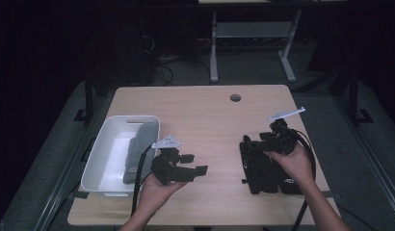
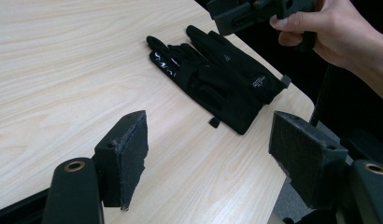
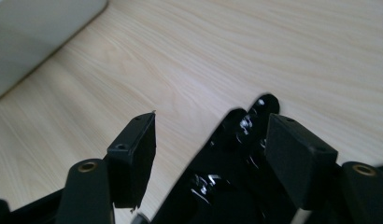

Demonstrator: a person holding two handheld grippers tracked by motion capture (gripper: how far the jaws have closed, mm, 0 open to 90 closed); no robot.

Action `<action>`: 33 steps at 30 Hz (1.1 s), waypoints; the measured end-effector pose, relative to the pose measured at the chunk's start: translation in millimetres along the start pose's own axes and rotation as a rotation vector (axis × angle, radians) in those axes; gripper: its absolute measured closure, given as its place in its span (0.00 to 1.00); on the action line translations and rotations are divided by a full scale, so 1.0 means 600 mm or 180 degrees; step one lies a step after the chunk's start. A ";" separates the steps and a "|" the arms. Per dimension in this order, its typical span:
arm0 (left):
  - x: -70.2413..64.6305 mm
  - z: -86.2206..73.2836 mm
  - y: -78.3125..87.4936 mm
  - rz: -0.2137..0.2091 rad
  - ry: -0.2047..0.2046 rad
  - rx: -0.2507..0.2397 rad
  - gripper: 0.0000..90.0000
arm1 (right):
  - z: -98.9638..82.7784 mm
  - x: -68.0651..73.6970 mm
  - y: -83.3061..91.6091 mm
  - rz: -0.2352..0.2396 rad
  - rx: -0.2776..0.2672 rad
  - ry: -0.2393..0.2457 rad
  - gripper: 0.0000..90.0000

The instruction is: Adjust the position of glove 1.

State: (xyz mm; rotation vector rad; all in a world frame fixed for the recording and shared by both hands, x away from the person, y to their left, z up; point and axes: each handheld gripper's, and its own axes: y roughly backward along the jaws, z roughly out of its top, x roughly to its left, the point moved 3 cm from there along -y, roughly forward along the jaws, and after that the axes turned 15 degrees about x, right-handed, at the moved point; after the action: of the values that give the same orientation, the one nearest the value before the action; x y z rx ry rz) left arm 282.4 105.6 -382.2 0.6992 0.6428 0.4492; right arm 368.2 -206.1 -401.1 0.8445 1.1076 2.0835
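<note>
Black gloves (image 1: 263, 171) lie flat on the right part of the wooden table (image 1: 205, 110), fingers pointing away from the person. My right gripper (image 1: 251, 144) hovers just over their fingertips, jaws open, with one black glove (image 3: 236, 182) showing under and between the jaws of that gripper (image 3: 210, 154). My left gripper (image 1: 194, 163) is held above the table's middle front, open and holding nothing. In the left gripper view its jaws (image 2: 213, 158) frame the black gloves (image 2: 217, 79) farther off. A grey glove (image 1: 142, 144) lies in the white bin (image 1: 101, 149).
The white bin stands at the table's left edge, and its corner (image 3: 31, 37) is in the right gripper view. A round cable hole (image 1: 235, 97) sits near the far edge. The person's other hand (image 2: 329, 32) holds the right gripper.
</note>
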 end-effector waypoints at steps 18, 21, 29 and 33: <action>0.000 -0.004 -0.017 -0.0047 0.0005 0.0011 0.30 | -0.097 -0.055 0.002 -0.0219 0.0129 -0.0231 0.42; -0.001 -0.003 -0.018 -0.0045 0.0002 0.0014 0.30 | -0.116 -0.066 0.000 -0.0257 0.0149 -0.0273 0.44; -0.001 -0.003 -0.019 -0.0047 -0.0018 0.0032 0.30 | -0.160 -0.093 -0.014 -0.0397 0.0255 -0.0374 0.50; -0.002 -0.002 -0.021 -0.0051 -0.0007 0.0031 0.30 | -0.175 -0.103 -0.019 -0.0495 0.0288 -0.0382 0.53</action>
State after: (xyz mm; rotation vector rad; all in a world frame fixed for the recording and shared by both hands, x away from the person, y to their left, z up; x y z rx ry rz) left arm 282.6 96.7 -391.6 0.7032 0.6484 0.4306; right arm 327.0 -296.9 -472.2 0.8849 1.1711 1.8434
